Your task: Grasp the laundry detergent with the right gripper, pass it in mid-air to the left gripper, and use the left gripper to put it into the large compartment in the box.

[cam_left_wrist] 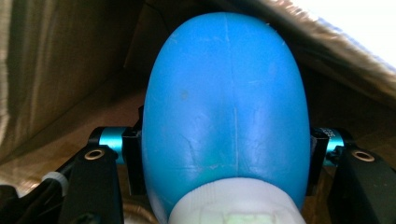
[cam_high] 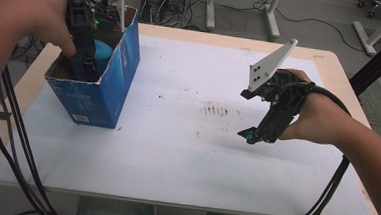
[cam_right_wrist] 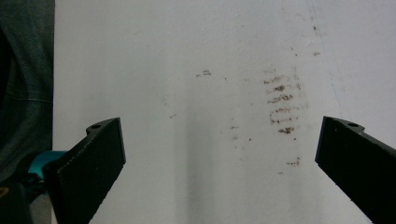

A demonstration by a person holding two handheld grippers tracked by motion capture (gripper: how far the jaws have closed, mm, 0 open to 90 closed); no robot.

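- White sheeting covers the wooden table (cam_high: 326,58); brown smear marks (cam_high: 216,110) lie near its middle, well apart from the box.
- An open blue cardboard box (cam_high: 112,82) stands at the table's left edge, flaps up.
- Left claw (cam_high: 87,63) reaches down inside the box, clamped on a blue rounded bottle (cam_left_wrist: 226,107); its pads press both sides of the bottle.
- The bottle's white cap end (cam_left_wrist: 236,205) faces the camera in the left gripper view.
- Box walls hide most of the bottle in the high view.
- Right claw (cam_high: 246,116) hovers over bare sheeting at the right, jaws apart, holding nothing.
- Cables and frame legs crowd the floor beyond the table.
- Print on the box is too small to read.
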